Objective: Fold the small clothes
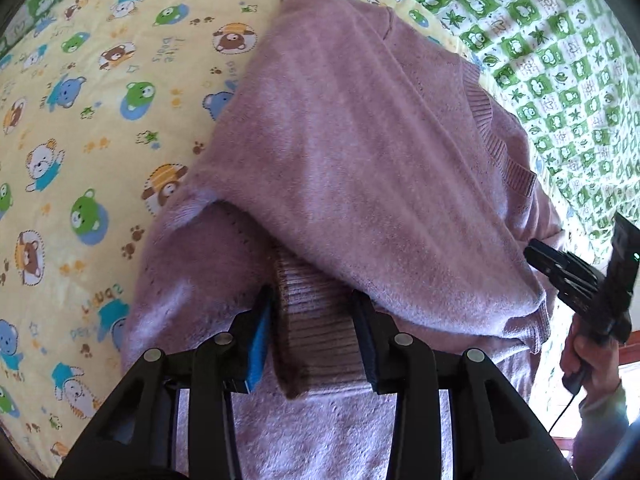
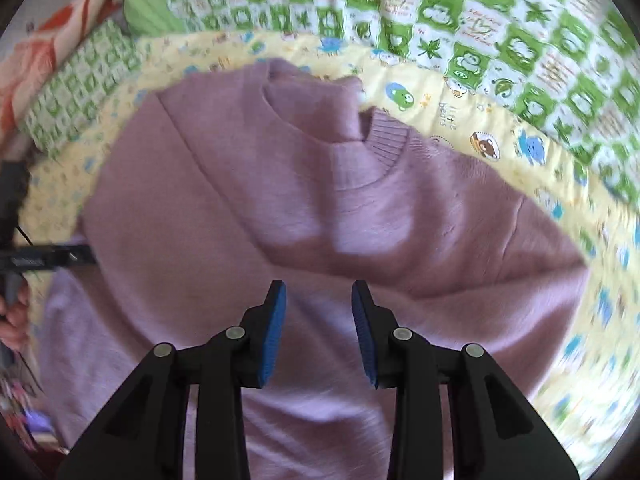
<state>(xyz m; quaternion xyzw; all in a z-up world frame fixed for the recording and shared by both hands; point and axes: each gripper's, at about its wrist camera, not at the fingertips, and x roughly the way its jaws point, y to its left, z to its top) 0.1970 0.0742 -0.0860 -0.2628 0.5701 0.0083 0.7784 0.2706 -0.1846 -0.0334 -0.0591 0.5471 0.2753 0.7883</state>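
A small mauve knit sweater lies on a yellow bear-print blanket, one side folded over its body. My left gripper stands with its jaws apart around the ribbed cuff, which lies between the blue pads without being squeezed. In the right wrist view the sweater lies with its ribbed collar toward the far side. My right gripper is open and empty, hovering over the sweater's body. The right gripper also shows at the sweater's right edge in the left wrist view.
A green-and-white checked quilt lies beyond the yellow blanket. An orange patterned cloth is at the far left. The other gripper and hand show at the left edge.
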